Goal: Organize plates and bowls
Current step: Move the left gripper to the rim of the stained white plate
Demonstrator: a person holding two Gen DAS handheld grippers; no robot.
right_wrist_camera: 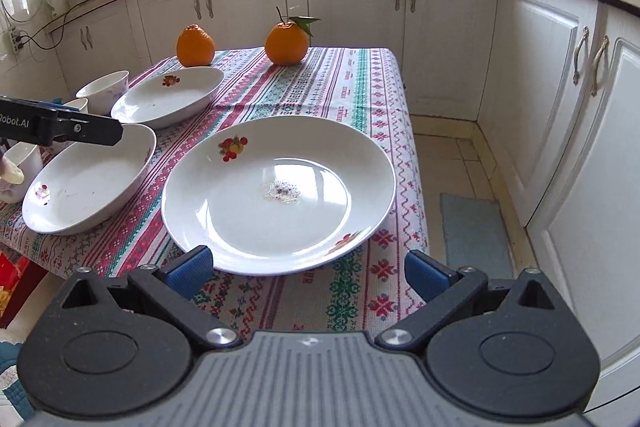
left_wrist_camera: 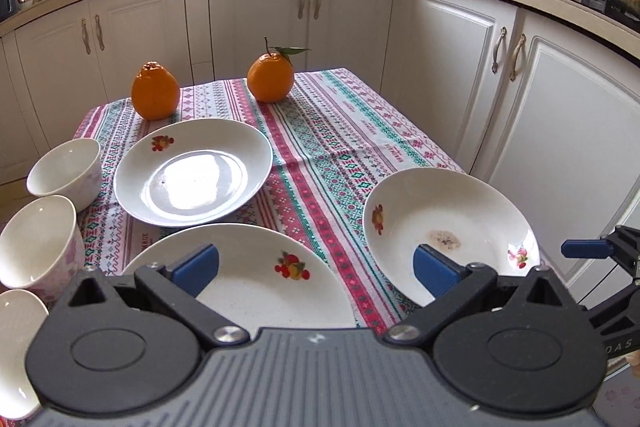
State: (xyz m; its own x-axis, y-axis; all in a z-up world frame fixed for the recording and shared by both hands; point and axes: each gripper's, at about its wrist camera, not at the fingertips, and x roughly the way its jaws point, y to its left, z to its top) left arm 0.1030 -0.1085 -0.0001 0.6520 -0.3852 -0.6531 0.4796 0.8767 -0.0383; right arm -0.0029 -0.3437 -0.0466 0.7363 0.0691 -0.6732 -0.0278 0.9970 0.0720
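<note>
Left tongs (left_wrist_camera: 316, 269): spread wide, gripping nothing, hovering low over the near plate (left_wrist_camera: 256, 267), whose near rim is hidden under the tool body.
Right tongs (right_wrist_camera: 308, 269): spread wide and empty, just short of the soiled plate (right_wrist_camera: 276, 193); its near rim sits between the two blue pads.
Soiled plate: at the desk's right edge, lying flat, a patch of crumbs at its centre, fruit motifs on the far-left and near-right rim.
Far plate (left_wrist_camera: 192, 173): flat on the striped tablecloth (left_wrist_camera: 344, 131), well beyond the left tongs, its fruit motif on the far-left rim.
Bowls: a plain white bowl (left_wrist_camera: 66, 173) stands upright left of the far plate; a pink-flowered bowl (left_wrist_camera: 38, 243) stands nearer; a third vessel at the left edge is cut off and hard to identify.
Oranges: one knobbed orange (left_wrist_camera: 155, 91) and one leafy orange (left_wrist_camera: 270, 77) at the desk's far end, apart from each other.
Hidden: in the right wrist view the left tool's black arm covers part of the near plate and the bowls.
</note>
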